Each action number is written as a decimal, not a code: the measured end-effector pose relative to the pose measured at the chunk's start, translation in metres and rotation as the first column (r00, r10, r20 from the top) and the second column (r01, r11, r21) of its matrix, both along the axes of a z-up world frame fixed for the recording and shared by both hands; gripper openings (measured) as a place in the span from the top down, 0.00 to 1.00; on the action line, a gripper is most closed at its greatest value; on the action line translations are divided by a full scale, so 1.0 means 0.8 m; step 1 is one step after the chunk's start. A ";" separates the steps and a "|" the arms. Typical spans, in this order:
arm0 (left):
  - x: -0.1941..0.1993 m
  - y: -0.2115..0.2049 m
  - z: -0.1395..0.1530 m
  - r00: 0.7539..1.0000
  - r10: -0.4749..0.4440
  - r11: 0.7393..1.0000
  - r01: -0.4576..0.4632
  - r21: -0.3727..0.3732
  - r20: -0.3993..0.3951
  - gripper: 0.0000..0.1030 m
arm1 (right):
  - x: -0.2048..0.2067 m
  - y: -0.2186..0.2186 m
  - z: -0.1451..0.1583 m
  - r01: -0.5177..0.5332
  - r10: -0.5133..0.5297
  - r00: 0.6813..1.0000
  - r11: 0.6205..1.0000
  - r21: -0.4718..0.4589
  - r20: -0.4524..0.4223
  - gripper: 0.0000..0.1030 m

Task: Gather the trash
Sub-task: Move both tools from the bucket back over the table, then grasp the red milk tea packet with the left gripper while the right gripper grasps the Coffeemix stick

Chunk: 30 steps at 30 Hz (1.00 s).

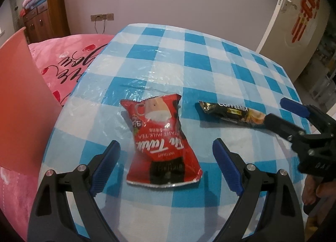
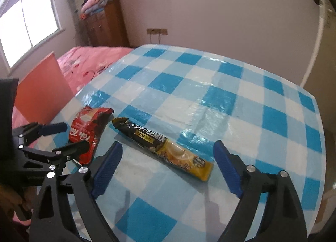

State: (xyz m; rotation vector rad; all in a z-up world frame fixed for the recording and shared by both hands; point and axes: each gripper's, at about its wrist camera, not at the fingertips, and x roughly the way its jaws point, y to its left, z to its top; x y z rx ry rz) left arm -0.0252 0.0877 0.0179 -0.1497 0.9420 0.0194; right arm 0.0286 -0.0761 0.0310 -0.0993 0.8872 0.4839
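Milk-tea packet (image 1: 162,143) lies between open left gripper (image 1: 166,164).

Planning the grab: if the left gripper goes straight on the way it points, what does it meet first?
Probably the red milk tea packet, lying flat between the open left gripper fingers on the checked tablecloth; depth is unclear.

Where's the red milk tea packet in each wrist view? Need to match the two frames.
Left wrist: red milk tea packet lies centre frame, on the checked tablecloth, between that gripper's own blue fingers.
Right wrist: same packet sits at left of centre, partly behind the left gripper.
Shared landmark: the Coffeemix sachet, lying just right of the packet in both.
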 end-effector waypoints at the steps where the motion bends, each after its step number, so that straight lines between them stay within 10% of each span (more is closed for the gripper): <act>1: 0.003 0.000 -0.002 1.000 0.003 1.000 -0.003 -0.002 -0.005 0.13 | 0.003 0.004 -0.003 -0.012 0.012 1.000 1.000 -0.008 -0.007 0.16; 10: 0.017 -0.001 -0.015 1.000 0.017 1.000 -0.017 0.018 -0.026 0.16 | 0.025 0.028 -0.024 -0.082 0.081 0.996 0.994 -0.068 -0.023 0.18; 30: 0.018 0.001 -0.020 1.000 0.012 0.997 -0.012 0.071 -0.006 0.46 | 0.012 0.045 -0.042 -0.153 0.145 0.988 0.978 -0.144 -0.059 0.55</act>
